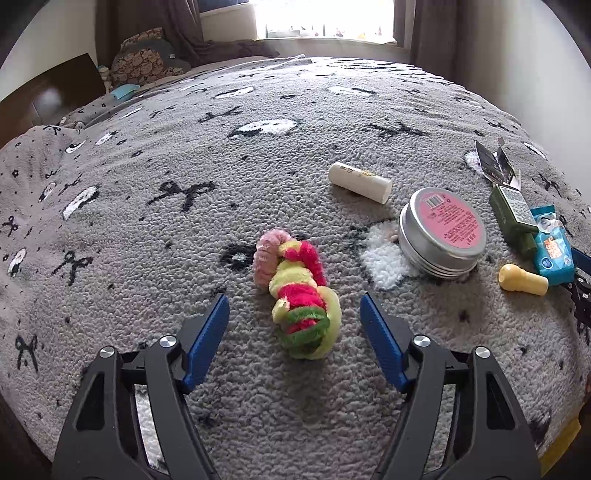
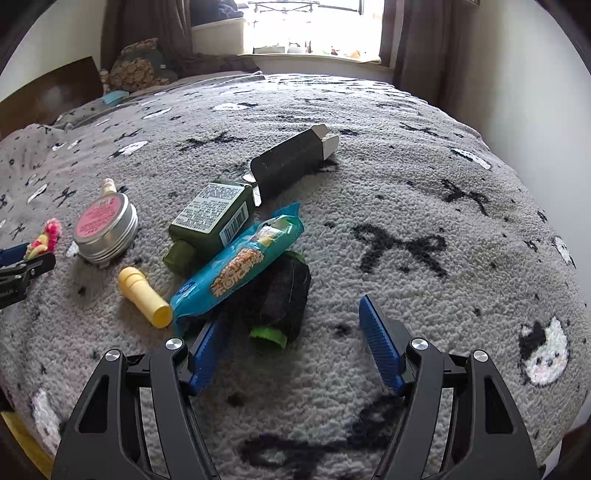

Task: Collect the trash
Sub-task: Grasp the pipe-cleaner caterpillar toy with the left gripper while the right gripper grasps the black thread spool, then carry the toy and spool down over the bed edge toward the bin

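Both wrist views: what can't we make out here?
- Black bottle with green cap, right wrist view: top covered by the blue snack wrapper; label unseen.
- Blue snack wrapper, left wrist view: near end hidden behind the right tool, itself cut by the frame edge.
- Print on the pink-labelled tin and green bottle: too small to read.
- Window: overexposed, outside lost.
- Right tool's left finger: tip sits under the wrapper; contact unclear.

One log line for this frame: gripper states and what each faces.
left gripper: open, over scrunchies | right gripper: open, at blue snack wrapper | nothing held
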Tool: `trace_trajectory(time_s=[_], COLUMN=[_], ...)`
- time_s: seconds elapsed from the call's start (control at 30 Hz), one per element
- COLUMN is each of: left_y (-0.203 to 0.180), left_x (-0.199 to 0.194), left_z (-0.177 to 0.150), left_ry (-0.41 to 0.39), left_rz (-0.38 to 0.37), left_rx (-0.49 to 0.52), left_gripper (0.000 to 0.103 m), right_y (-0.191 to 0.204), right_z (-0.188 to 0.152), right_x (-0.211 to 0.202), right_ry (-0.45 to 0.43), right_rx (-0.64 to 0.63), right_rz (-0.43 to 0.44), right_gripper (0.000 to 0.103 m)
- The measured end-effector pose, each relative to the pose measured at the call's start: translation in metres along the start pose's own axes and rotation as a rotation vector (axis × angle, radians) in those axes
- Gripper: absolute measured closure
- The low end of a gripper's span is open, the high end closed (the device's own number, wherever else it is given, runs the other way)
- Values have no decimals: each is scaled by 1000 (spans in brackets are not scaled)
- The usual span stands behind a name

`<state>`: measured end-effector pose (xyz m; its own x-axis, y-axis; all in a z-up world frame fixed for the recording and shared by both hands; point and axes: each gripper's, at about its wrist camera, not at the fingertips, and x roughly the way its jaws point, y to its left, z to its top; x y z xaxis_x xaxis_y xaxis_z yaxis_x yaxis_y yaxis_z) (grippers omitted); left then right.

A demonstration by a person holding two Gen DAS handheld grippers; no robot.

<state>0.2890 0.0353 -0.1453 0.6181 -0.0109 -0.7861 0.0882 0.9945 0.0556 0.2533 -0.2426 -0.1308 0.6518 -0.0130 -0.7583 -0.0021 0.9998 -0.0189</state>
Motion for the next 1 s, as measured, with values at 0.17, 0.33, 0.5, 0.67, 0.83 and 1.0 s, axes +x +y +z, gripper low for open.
trace_trajectory(time_s=[0.17,0.33,0.5,0.67,0.83,1.0], left_y=[4,3,-8,-25,-42,-62], left_x=[8,-1,-26,-60,-94,-122], left_z=[3,-2,-17,-35,-55,-81], left_ry=[3,-1,-20,-56,-87,-101], left_rz=[-23,-37,-77,-109,-131,-174], left_rx=[-10,-10,9,29,56,85], left_gripper=[57,78,79,79,79,79], right_y=[3,-5,-9,-17,-24,-21], right_z=[8,4,-8,-26,-48,-69], right_x=[14,4,-16,-42,-70,-97], right_ry=[17,12,9,-1,-10,-28], right_rx=[-23,-12,-26,-13,7,5], right_rz=[-2,25,13,-3,-1,18], right_gripper=[49,76,76,76,76,76])
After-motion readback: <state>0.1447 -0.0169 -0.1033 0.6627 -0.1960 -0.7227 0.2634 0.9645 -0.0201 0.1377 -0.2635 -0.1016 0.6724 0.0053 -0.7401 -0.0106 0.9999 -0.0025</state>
